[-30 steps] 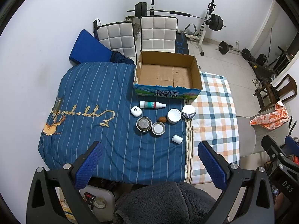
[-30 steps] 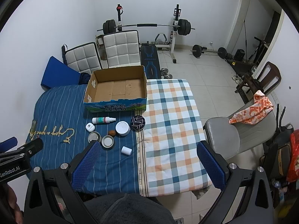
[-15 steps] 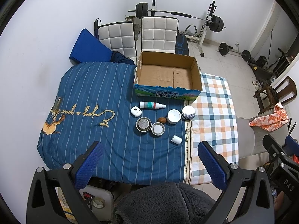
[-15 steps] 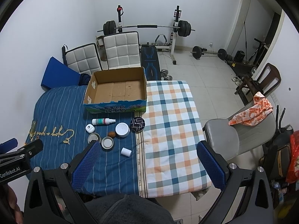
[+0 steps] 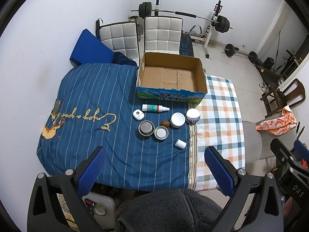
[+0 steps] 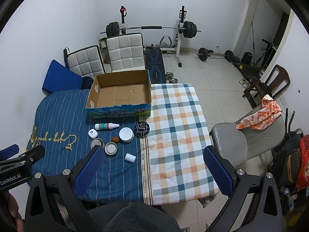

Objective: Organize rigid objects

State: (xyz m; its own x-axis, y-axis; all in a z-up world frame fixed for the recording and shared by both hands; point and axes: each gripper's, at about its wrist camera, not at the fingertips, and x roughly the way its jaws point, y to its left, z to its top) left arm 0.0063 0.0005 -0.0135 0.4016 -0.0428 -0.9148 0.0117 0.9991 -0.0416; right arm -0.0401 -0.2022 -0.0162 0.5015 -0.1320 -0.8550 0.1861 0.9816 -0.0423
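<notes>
An empty cardboard box (image 5: 171, 78) (image 6: 120, 94) stands at the far side of the cloth-covered table. In front of it lie a white spray bottle (image 5: 155, 108) (image 6: 106, 126), a small white case (image 5: 138, 114), two metal tins (image 5: 146, 128) (image 5: 161, 132), a brown nut (image 5: 165, 123), a white jar (image 5: 177, 119) (image 6: 126, 134), a dark round tin (image 5: 192, 115) (image 6: 142, 129) and a small white cylinder (image 5: 180, 144) (image 6: 130, 157). My left gripper (image 5: 154, 162) and right gripper (image 6: 152, 161) are open, empty, high above the near table edge.
The table has a blue striped cloth (image 5: 92, 100) on the left and a plaid cloth (image 6: 173, 127) on the right. Two white chairs (image 5: 162, 32) stand behind the box. A grey chair (image 6: 237, 141) stands at the right, with gym equipment beyond.
Both grippers have drifted slightly; the table objects sit a little higher in the right wrist view. Nothing on the table has moved.
</notes>
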